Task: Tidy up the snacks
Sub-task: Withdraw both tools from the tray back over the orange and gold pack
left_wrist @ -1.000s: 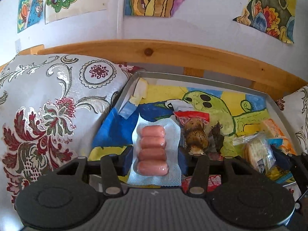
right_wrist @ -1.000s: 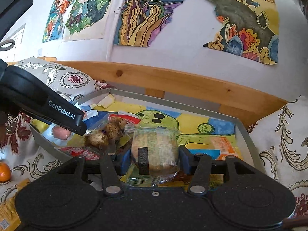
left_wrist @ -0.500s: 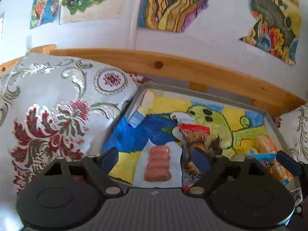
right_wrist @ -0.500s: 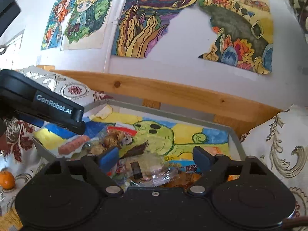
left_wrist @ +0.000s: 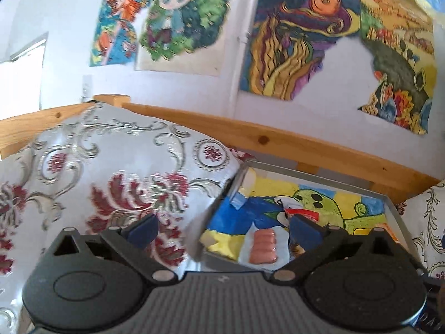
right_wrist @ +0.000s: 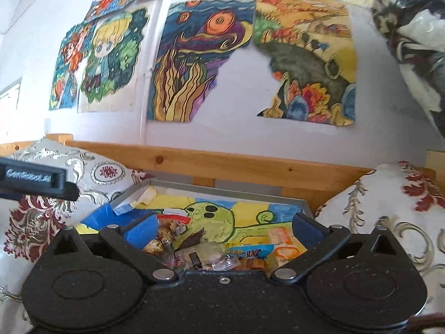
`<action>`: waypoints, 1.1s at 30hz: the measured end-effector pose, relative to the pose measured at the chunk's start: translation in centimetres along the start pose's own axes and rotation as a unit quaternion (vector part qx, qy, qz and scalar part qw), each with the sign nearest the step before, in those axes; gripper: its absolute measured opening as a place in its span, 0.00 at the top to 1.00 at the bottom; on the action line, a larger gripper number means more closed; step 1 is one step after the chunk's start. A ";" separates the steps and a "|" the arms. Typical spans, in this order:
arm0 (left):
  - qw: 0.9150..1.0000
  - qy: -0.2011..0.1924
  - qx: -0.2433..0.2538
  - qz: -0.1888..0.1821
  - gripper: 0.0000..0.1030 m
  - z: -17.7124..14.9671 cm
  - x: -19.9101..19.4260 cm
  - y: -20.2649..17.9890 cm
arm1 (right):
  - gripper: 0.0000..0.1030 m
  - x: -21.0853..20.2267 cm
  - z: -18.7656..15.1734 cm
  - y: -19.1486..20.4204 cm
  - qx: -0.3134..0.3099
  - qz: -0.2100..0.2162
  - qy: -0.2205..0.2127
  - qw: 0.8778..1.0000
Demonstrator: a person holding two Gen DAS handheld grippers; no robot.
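A grey tray (left_wrist: 319, 173) lined with a cartoon drawing lies between two cushions. In the left wrist view a clear pack of pink sausages (left_wrist: 262, 246) rests at the tray's near left, just ahead of my left gripper (left_wrist: 222, 229), which is open and holds nothing. The right wrist view shows the tray (right_wrist: 222, 190) holding a pack of speckled eggs (right_wrist: 164, 236), a clear-wrapped bun (right_wrist: 207, 256), a blue packet (right_wrist: 250, 252) and an orange packet (right_wrist: 281, 239). My right gripper (right_wrist: 225, 228) hovers open above and behind them.
A patterned cushion (left_wrist: 111, 181) presses against the tray's left side and another cushion (right_wrist: 389, 208) sits on the right. A wooden rail (right_wrist: 250, 164) runs behind, below a wall of posters. The left tool's black housing (right_wrist: 39, 179) juts in at the left.
Both grippers have opened and let go, the left of the sausage pack, the right of the wrapped bun. Both items now lie in the tray, and the grippers have drawn back and tilted upward.
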State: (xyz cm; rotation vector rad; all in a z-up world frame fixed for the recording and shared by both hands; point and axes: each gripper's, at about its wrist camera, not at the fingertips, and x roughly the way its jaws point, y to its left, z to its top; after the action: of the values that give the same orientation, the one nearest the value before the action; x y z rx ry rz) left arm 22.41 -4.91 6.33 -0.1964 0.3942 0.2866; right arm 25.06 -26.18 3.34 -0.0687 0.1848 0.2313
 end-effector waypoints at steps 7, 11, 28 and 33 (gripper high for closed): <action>1.000 -0.004 -0.025 0.014 0.01 -1.4 -3.6 2.6 | 0.01 -3.9 0.3 1.0 0.009 0.000 -0.009 1.000; 0.999 0.003 -0.033 0.016 0.01 -2.4 -5.3 4.1 | 0.01 -6.3 -0.4 2.0 0.009 0.004 -0.009 1.000; 0.999 0.044 -0.010 0.031 0.01 -6.3 -9.9 9.4 | 0.01 -14.0 -3.7 6.2 -0.001 0.019 0.034 0.999; 0.997 0.063 0.015 0.030 0.01 -7.6 -10.7 10.0 | 0.01 -15.3 -4.3 6.7 -0.001 0.018 0.049 0.999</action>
State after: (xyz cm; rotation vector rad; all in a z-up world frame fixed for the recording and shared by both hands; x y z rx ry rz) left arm 7.18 0.16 2.45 -0.1740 0.5290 0.3284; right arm 8.07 -23.46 1.74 -0.0788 0.2839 0.2636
